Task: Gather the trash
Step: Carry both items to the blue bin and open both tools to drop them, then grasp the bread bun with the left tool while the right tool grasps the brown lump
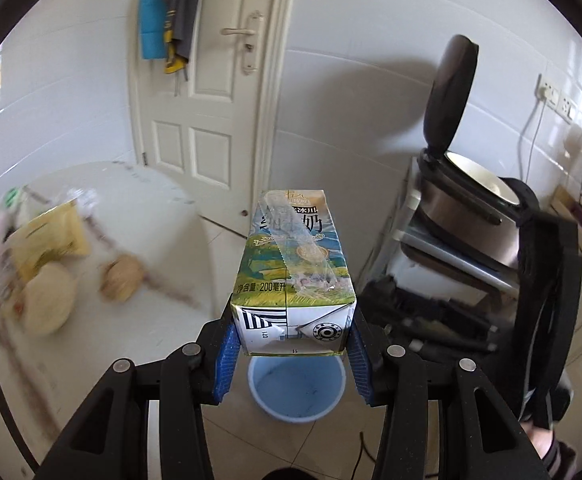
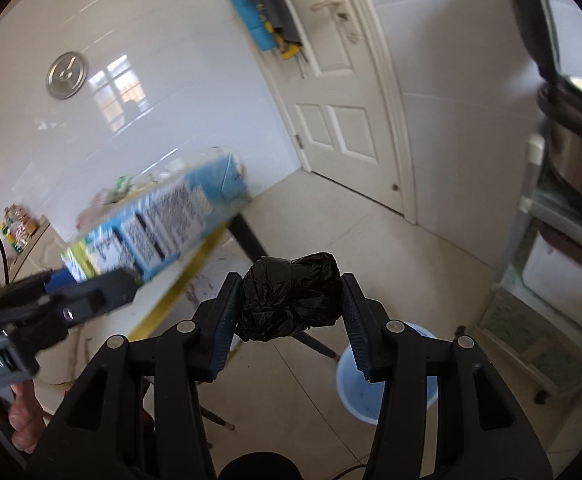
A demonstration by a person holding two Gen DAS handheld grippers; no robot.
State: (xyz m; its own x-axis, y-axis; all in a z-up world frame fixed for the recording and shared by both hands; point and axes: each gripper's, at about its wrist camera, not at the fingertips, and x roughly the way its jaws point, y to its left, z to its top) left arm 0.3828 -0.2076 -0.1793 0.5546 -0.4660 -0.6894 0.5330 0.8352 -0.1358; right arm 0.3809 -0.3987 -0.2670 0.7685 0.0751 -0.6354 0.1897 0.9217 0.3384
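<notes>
My left gripper is shut on a green and white milk carton and holds it in the air above a light blue bucket on the floor. My right gripper is shut on a crumpled black plastic bag, held above the floor left of the same bucket. The left gripper with the carton shows blurred at the left of the right wrist view.
A white round table at left carries a yellow packet, round buns and wrappers. A rack with an open rice cooker stands at right. A white door is behind. The floor is tiled.
</notes>
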